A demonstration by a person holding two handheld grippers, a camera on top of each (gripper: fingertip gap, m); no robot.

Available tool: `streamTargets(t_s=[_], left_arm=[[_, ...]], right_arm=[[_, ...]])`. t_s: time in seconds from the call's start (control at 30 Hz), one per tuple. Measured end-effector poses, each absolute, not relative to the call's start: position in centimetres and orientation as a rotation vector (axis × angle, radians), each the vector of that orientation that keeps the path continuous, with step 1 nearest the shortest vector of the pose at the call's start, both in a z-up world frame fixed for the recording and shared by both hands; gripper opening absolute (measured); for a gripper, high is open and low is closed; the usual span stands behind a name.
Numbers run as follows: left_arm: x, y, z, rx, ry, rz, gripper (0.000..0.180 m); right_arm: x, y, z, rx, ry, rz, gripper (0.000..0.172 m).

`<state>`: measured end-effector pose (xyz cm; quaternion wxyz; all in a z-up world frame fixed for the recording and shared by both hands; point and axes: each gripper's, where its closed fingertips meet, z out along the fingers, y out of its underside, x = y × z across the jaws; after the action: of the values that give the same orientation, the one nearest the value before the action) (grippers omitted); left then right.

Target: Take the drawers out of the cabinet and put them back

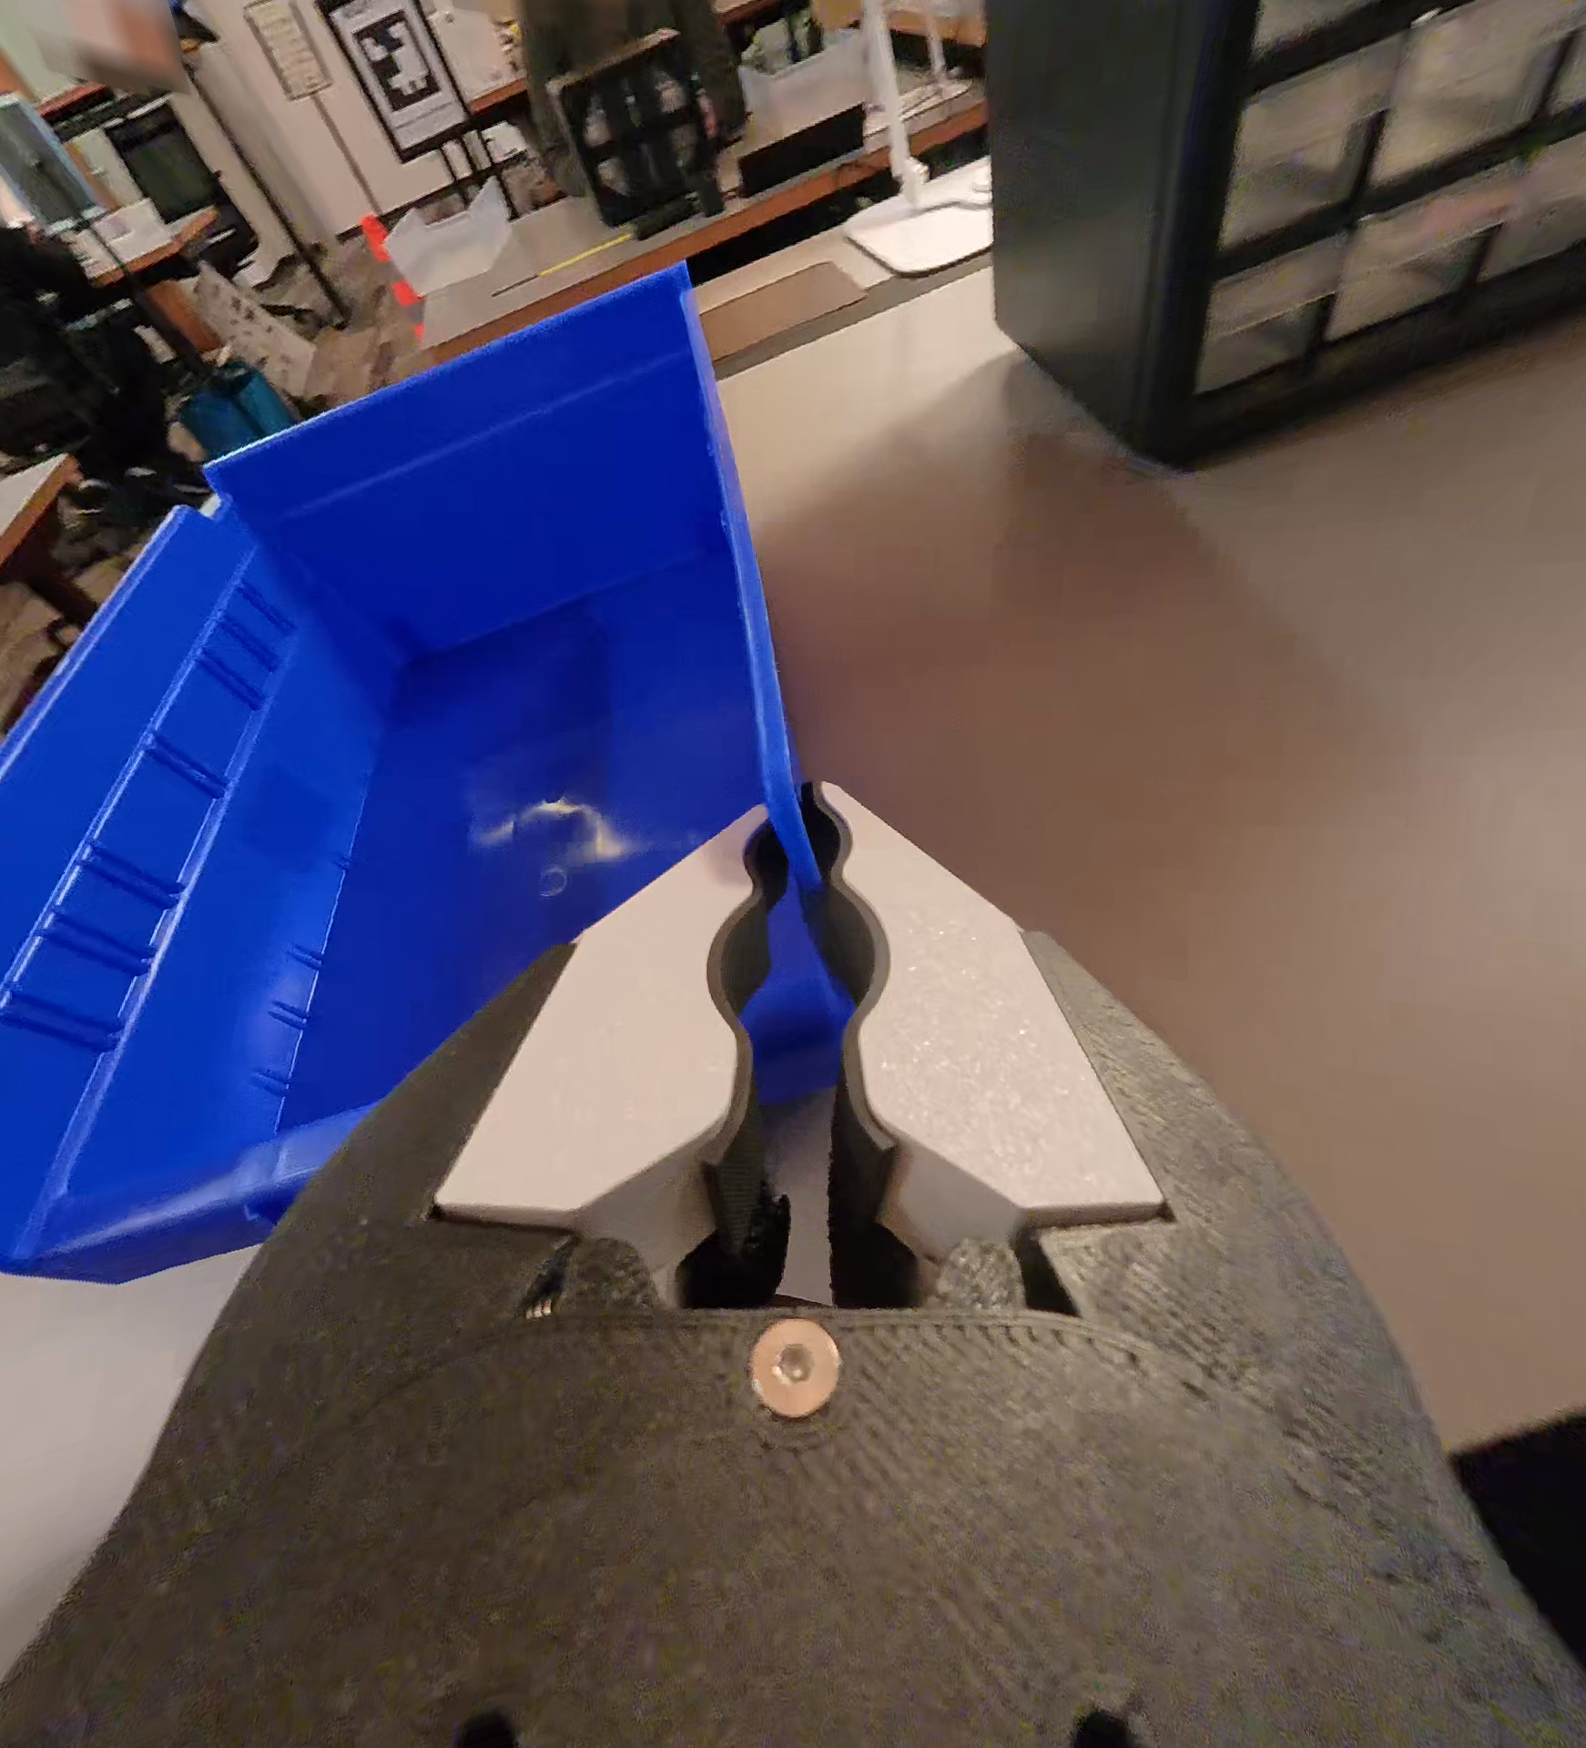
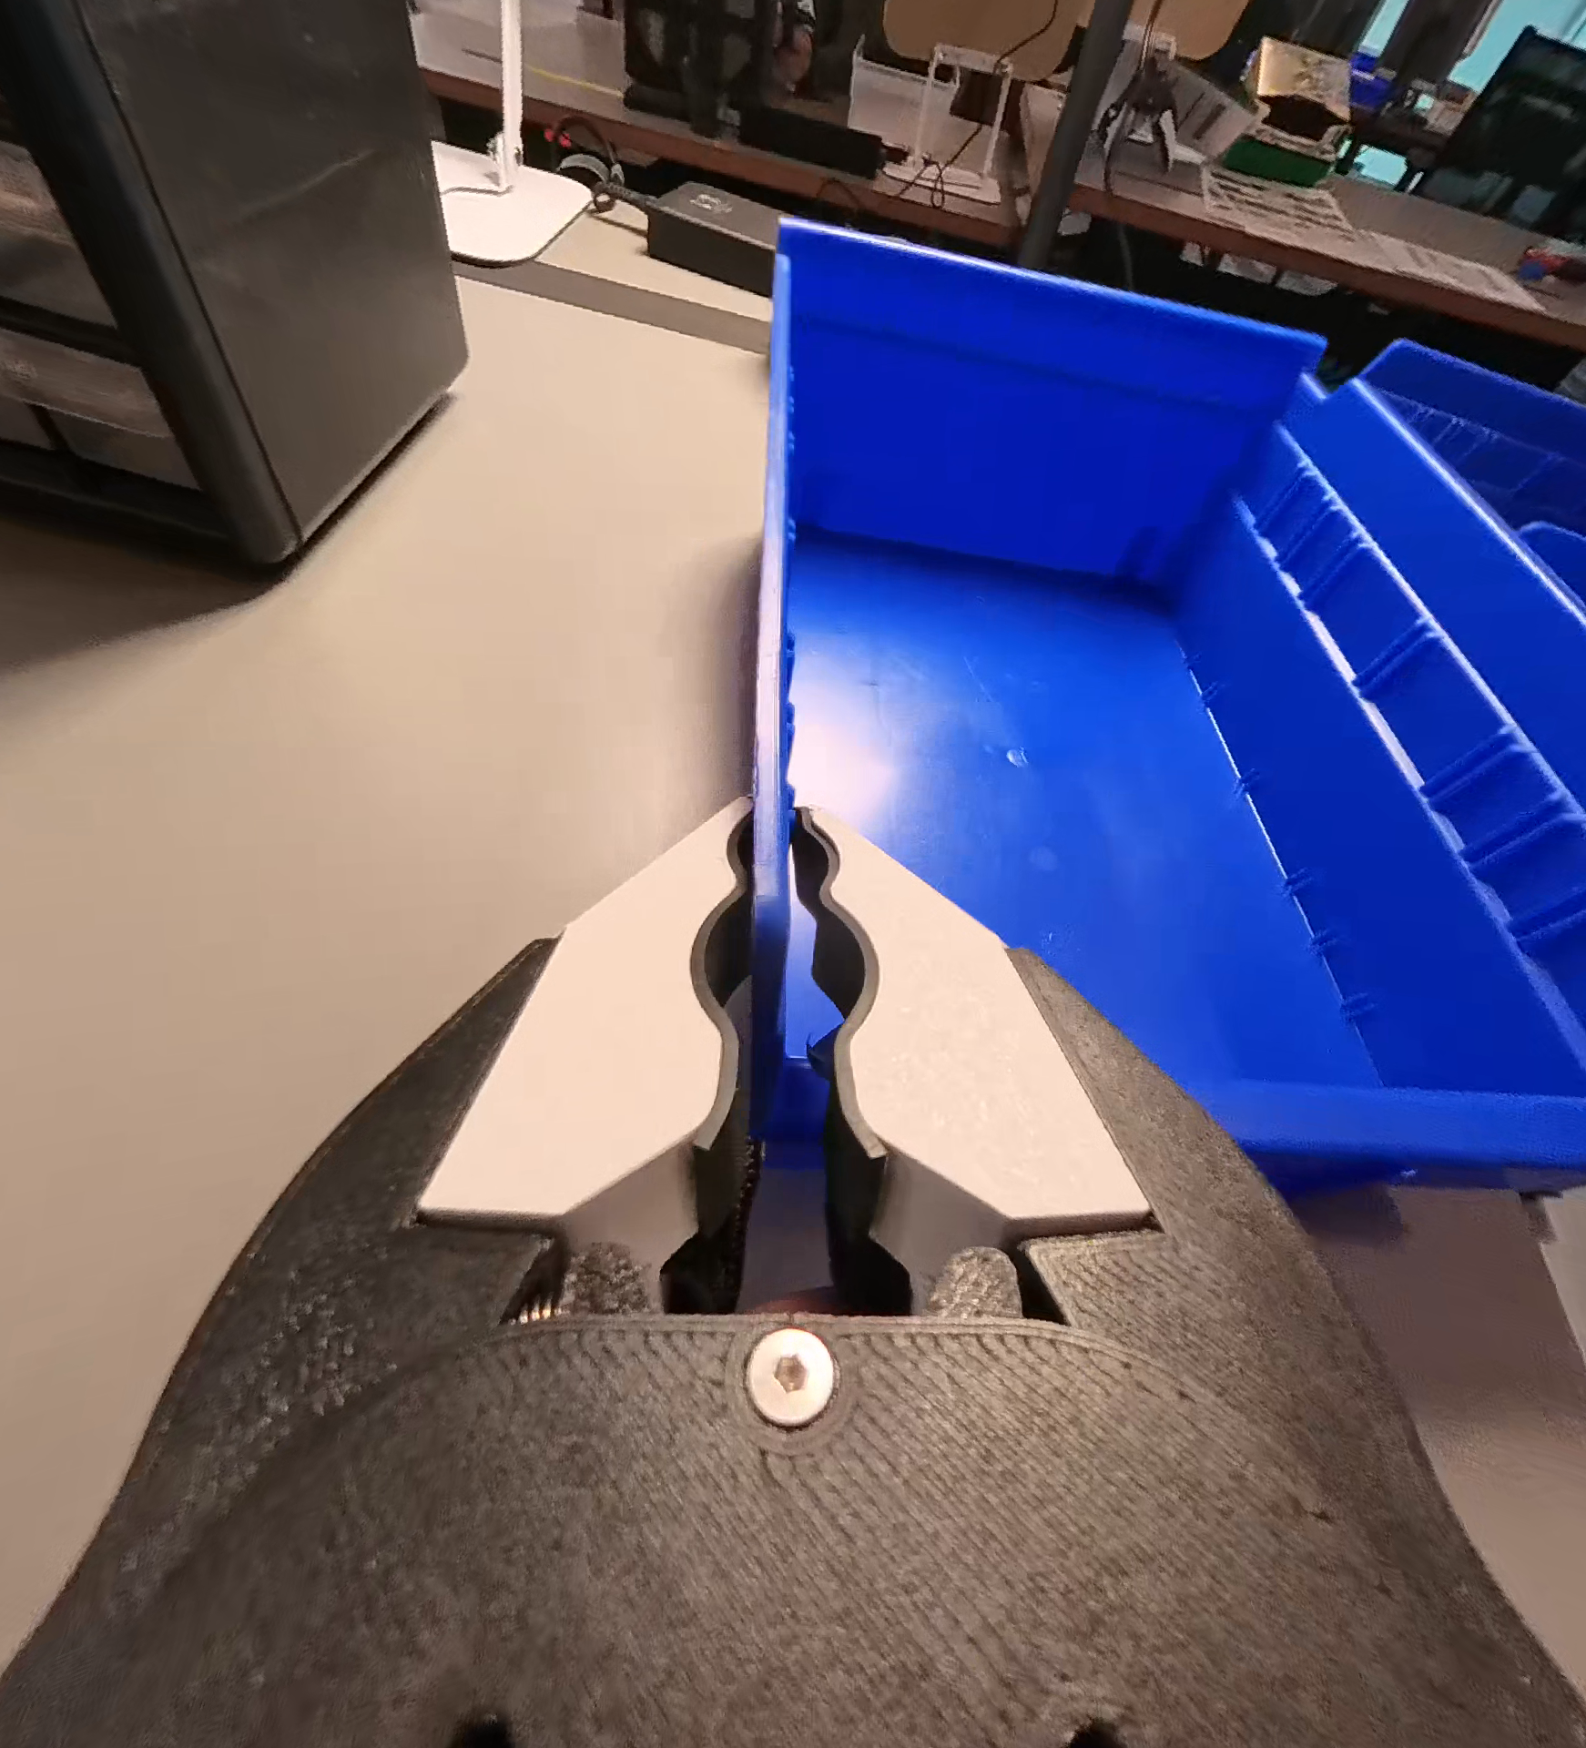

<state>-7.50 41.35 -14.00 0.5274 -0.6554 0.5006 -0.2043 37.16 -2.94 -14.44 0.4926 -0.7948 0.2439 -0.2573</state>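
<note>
In the left wrist view my left gripper (image 1: 803,813) is shut on the right side wall of a blue drawer bin (image 1: 486,709), which looks empty and sits tilted at the left of the grey table (image 1: 1149,757). In the right wrist view my right gripper (image 2: 775,818) is shut on the left side wall of a blue drawer bin (image 2: 1054,757) that looks empty and sits on the table (image 2: 297,757). The dark cabinet with translucent drawers stands at the back right in the left wrist view (image 1: 1338,208) and at the back left in the right wrist view (image 2: 203,265).
Another blue bin (image 2: 1527,492) lies right of the one I hold. A white lamp base (image 2: 505,218) and a black power brick (image 2: 714,232) sit behind the cabinet. Cluttered workbenches stand beyond the table. A person (image 1: 14,331) is at the far left.
</note>
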Motion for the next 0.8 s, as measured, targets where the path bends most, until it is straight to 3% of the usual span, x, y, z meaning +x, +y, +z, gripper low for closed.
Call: streamTargets(t_s=[0.8], left_arm=[[-15.5,24.6,-13.6,-1.167,1.824,-1.122,0.001]], right_arm=[[29.5,-9.1,-14.5,-1.970,0.304,-0.430,0.006]])
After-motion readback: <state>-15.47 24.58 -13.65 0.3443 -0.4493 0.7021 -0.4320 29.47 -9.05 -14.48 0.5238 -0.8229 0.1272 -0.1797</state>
